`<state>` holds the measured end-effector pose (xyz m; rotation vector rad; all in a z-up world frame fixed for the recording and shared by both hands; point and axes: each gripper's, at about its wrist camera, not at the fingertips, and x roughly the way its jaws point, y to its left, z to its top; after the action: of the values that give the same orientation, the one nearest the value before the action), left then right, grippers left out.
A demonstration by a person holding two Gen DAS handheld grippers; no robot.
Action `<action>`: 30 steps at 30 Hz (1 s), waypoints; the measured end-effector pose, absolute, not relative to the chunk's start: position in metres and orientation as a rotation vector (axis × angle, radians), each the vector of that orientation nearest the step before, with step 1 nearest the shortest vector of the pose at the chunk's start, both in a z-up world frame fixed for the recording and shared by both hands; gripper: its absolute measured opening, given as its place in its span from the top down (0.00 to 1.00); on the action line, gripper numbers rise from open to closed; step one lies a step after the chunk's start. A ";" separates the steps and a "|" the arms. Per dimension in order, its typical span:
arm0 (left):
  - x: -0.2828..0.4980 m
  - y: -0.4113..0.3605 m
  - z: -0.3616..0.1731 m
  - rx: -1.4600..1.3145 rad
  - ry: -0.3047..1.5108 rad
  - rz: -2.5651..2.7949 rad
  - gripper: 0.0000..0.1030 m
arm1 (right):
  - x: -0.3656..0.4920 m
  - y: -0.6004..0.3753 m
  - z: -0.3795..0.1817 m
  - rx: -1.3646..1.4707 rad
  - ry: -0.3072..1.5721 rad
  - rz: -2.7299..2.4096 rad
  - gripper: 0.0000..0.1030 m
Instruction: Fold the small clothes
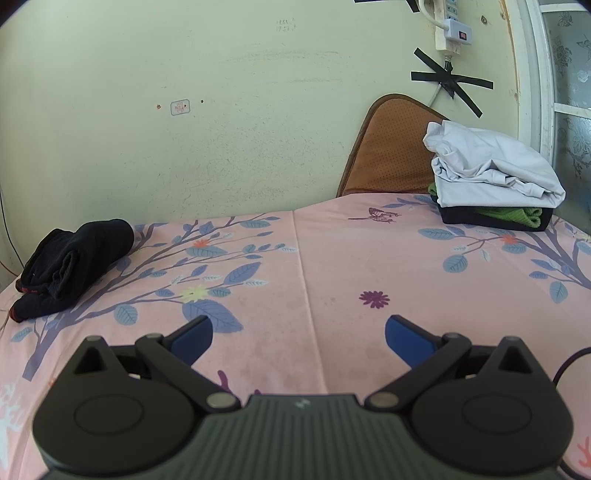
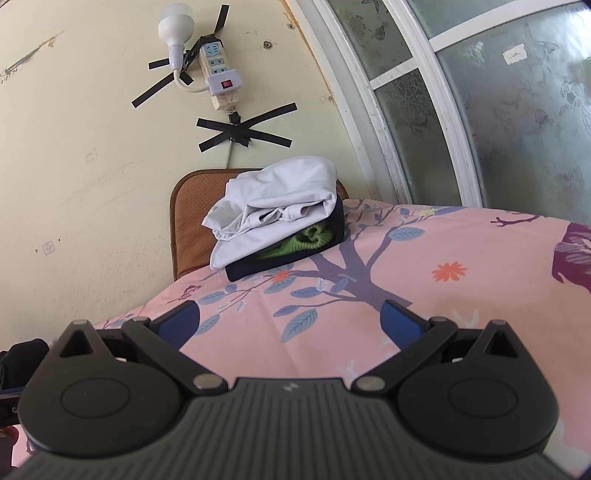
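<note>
A crumpled black garment (image 1: 70, 266) lies at the far left of the pink floral sheet (image 1: 332, 258), close to the wall. At the far right stands a stack of folded clothes (image 1: 495, 177): white on top, green in the middle, black at the bottom. The same stack (image 2: 280, 225) sits ahead of my right gripper. My left gripper (image 1: 298, 338) is open above bare sheet, nothing between its blue fingers (image 1: 194, 339). My right gripper (image 2: 290, 325) is also open and empty, short of the stack. A bit of black cloth (image 2: 22, 354) shows at the right wrist view's left edge.
A brown cushion (image 1: 388, 155) leans on the wall behind the stack. A power strip (image 2: 219, 70) and a bulb (image 2: 175, 27) are taped to the wall (image 1: 221, 110). A frosted window (image 2: 498, 110) borders the bed on the right.
</note>
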<state>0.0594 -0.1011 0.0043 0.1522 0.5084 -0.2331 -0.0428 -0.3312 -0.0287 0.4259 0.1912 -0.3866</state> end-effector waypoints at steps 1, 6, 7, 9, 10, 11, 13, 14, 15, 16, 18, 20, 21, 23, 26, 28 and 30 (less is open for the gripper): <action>0.059 -0.101 0.004 0.152 0.509 -0.233 0.00 | -0.043 -0.331 -0.029 0.426 0.191 -0.386 0.00; 0.060 -0.101 0.004 0.151 0.509 -0.233 0.00 | -0.043 -0.331 -0.029 0.426 0.191 -0.386 0.00; 0.059 -0.101 0.004 0.151 0.510 -0.233 0.00 | -0.043 -0.331 -0.029 0.426 0.191 -0.386 0.00; 0.059 -0.101 0.003 0.150 0.512 -0.232 0.00 | -0.043 -0.332 -0.029 0.427 0.192 -0.386 0.00; 0.060 -0.101 0.003 0.149 0.513 -0.232 0.00 | -0.043 -0.332 -0.029 0.427 0.192 -0.386 0.00; 0.060 -0.101 0.003 0.148 0.515 -0.231 0.00 | -0.043 -0.332 -0.029 0.427 0.192 -0.387 0.00; 0.061 -0.100 0.003 0.145 0.518 -0.231 0.00 | -0.043 -0.332 -0.029 0.427 0.192 -0.386 0.00; 0.061 -0.099 0.003 0.144 0.519 -0.231 0.00 | -0.043 -0.332 -0.029 0.427 0.192 -0.387 0.00; 0.061 -0.099 0.003 0.144 0.520 -0.232 0.00 | -0.043 -0.332 -0.029 0.428 0.192 -0.386 0.00; 0.061 -0.099 0.003 0.144 0.520 -0.232 0.00 | -0.043 -0.332 -0.029 0.428 0.192 -0.387 0.00; 0.061 -0.099 0.003 0.146 0.519 -0.232 0.00 | -0.043 -0.332 -0.029 0.428 0.192 -0.386 0.00; 0.061 -0.099 0.003 0.146 0.519 -0.233 0.00 | -0.043 -0.332 -0.029 0.428 0.192 -0.387 0.00; 0.062 -0.099 0.003 0.146 0.519 -0.233 0.00 | -0.043 -0.332 -0.029 0.428 0.192 -0.386 0.00; 0.062 -0.099 0.003 0.146 0.519 -0.232 0.00 | -0.043 -0.332 -0.029 0.428 0.193 -0.386 0.00; 0.061 -0.100 0.003 0.148 0.518 -0.233 0.00 | -0.043 -0.332 -0.030 0.428 0.195 -0.385 0.00; 0.061 -0.100 0.003 0.151 0.516 -0.233 0.00 | -0.043 -0.332 -0.030 0.428 0.198 -0.384 0.00; 0.061 -0.100 0.003 0.152 0.516 -0.234 0.00 | -0.042 -0.332 -0.030 0.428 0.200 -0.383 0.00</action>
<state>0.0608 -0.1003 0.0034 0.1522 0.5163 -0.2339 -0.0420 -0.3318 -0.0302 0.4282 0.2004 -0.3830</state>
